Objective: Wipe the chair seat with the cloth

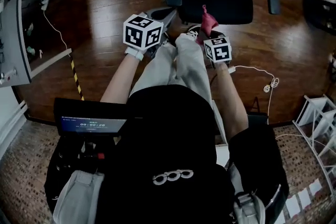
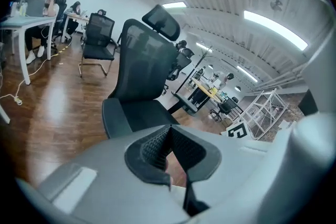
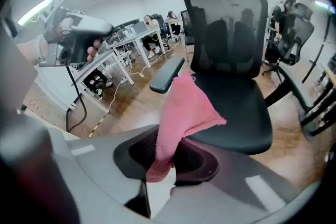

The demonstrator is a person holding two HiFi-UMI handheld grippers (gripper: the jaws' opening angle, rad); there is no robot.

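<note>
The pink cloth [image 3: 184, 107] is gripped in the right claw [image 3: 169, 157] and presented to the chair seat [image 3: 239, 113] for wiping; the left claw [image 2: 169, 149] is clenched, empty.

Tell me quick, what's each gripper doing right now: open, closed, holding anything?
Left gripper: closed, nothing between its jaws.
Right gripper: closed on the pink cloth.

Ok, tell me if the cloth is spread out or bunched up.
Bunched up. The pink cloth is pinched in the right gripper, sticking up crumpled before the chair seat, not laid flat on it.
</note>
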